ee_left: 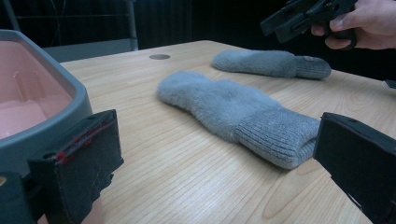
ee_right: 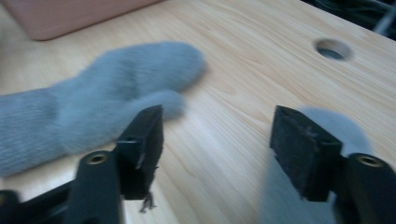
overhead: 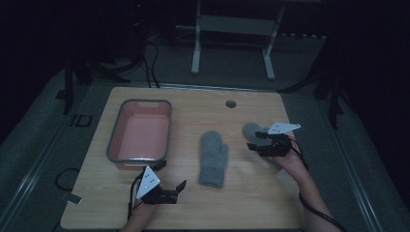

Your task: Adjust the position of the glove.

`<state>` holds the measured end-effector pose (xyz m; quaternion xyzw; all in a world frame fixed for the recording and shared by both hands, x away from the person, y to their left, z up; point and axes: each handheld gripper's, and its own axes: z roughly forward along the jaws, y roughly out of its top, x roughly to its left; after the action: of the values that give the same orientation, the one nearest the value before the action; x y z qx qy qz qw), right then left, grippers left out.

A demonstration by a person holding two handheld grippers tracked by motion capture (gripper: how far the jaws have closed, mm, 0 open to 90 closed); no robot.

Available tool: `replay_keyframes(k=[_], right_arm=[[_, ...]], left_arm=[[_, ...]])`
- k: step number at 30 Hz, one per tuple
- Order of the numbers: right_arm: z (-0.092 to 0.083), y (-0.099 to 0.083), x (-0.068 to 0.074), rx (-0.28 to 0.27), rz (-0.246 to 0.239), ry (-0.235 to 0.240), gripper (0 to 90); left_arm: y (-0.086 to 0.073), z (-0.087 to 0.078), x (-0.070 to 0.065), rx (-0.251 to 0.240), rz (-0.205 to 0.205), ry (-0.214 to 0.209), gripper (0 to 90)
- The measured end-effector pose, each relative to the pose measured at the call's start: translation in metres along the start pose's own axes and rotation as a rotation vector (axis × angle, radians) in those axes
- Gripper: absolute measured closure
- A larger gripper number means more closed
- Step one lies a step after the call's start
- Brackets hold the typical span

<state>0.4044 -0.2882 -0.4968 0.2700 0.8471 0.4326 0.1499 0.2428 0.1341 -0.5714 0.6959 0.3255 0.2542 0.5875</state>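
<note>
The table (ee_left: 187, 163) is looking like pale wood, smooth, with fine lines running along it. The mitten (ee_left: 233, 109) just ahead of the left gripper (ee_left: 210, 158) is looking like fuzzy grey wool with a ribbed cuff. The tub (ee_left: 42, 107) beside its jaw is looking like smooth plastic, grey outside, pink inside.

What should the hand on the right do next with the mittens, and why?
Probably lower the right gripper onto the far mitten beneath it and close. Its jaws stand open with nothing between them, and both that mitten and the middle mitten lie flat on the table, outside the pink tub.
</note>
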Motion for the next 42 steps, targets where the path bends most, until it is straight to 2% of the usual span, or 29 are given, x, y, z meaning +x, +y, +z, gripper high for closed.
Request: replay_keyframes(k=[2, 3, 4, 7, 8, 9, 10, 13, 20, 21, 23, 24, 25, 26, 28, 30, 32, 35, 37, 38, 39, 40, 42], right_arm=[[-0.002, -0.003, -0.004, 0.006, 0.016, -0.005, 27.3], [-0.003, -0.006, -0.008, 0.016, 0.035, 0.001, 25.3], [-0.005, -0.013, -0.015, 0.044, 0.063, -0.017, 25.5], [-0.008, -0.024, -0.027, 0.059, 0.105, -0.051, 32.8], [-0.008, -0.024, -0.027, 0.059, 0.105, -0.051, 32.8], [-0.010, -0.032, -0.034, 0.059, 0.123, -0.082, 36.9], [-0.010, -0.035, -0.037, 0.065, 0.127, -0.089, 40.7], [-0.006, -0.045, -0.041, 0.102, 0.125, -0.105, 43.2], [-0.001, -0.055, -0.043, 0.110, 0.119, -0.131, 50.5], [0.005, -0.057, -0.037, 0.147, 0.050, -0.185, 55.7], [0.008, -0.058, -0.032, 0.148, 0.033, -0.221, 63.3], [0.008, -0.058, -0.032, 0.148, 0.033, -0.221, 63.3], [0.009, -0.059, -0.029, 0.133, 0.078, -0.241, 71.3], [0.008, -0.059, -0.029, 0.127, 0.109, -0.247, 74.8], [0.006, -0.056, -0.028, 0.114, 0.146, -0.267, 81.6], [0.006, -0.055, -0.026, 0.110, 0.153, -0.284, 82.5], [0.001, -0.050, -0.019, 0.076, 0.220, -0.333, 83.9], [-0.009, -0.043, -0.007, 0.026, 0.288, -0.386, 84.2], [-0.016, -0.037, 0.003, 0.010, 0.316, -0.392, 84.2], [-0.019, -0.035, 0.009, 0.014, 0.305, -0.392, 84.2], [-0.019, -0.035, 0.009, 0.014, 0.305, -0.392, 84.2], [-0.025, -0.032, 0.020, 0.020, 0.289, -0.425, 84.2], [-0.029, -0.032, 0.030, 0.026, 0.299, -0.442, 84.1]], left_arm=[[0.000, 0.000, 0.000, 0.000, 0.000, 0.000, 1.4], [0.000, 0.000, 0.000, 0.001, 0.001, 0.000, 1.4], [0.000, 0.000, 0.000, 0.000, -0.001, 0.000, 1.4], [0.000, 0.000, 0.000, 0.000, -0.002, -0.001, 1.3], [0.000, 0.000, 0.000, 0.000, -0.002, -0.001, 1.4], [0.000, 0.000, 0.000, 0.000, -0.002, -0.001, 1.4], [0.000, 0.000, 0.000, 0.000, -0.003, -0.001, 1.4], [0.000, 0.000, 0.001, 0.000, -0.003, -0.001, 1.3], [0.000, 0.000, 0.001, 0.000, -0.003, 0.000, 1.4], [0.000, 0.000, 0.000, 0.000, -0.003, -0.001, 1.4], [0.000, 0.000, 0.000, 0.000, -0.002, -0.001, 1.4], [0.000, 0.000, 0.000, 0.000, -0.002, 0.000, 1.4], [0.000, 0.000, 0.000, 0.000, -0.001, 0.000, 1.4], [0.000, 0.000, 0.000, 0.000, -0.001, 0.000, 1.4], [0.000, 0.000, 0.000, 0.000, -0.002, -0.001, 1.4], [0.000, 0.000, 0.000, 0.000, -0.003, -0.001, 1.4], [0.000, 0.000, 0.000, -0.001, -0.002, -0.001, 1.3], [0.000, 0.000, 0.000, 0.000, -0.002, -0.002, 1.4], [0.000, 0.000, 0.000, 0.000, 0.000, -0.002, 1.3], [0.000, 0.000, 0.000, 0.000, 0.000, -0.002, 1.4], [0.000, 0.000, 0.000, -0.001, 0.000, -0.002, 1.4], [0.000, 0.000, 0.000, 0.002, 0.000, -0.003, 1.4], [0.000, 0.000, 0.000, 0.002, 0.002, -0.004, 1.4]])
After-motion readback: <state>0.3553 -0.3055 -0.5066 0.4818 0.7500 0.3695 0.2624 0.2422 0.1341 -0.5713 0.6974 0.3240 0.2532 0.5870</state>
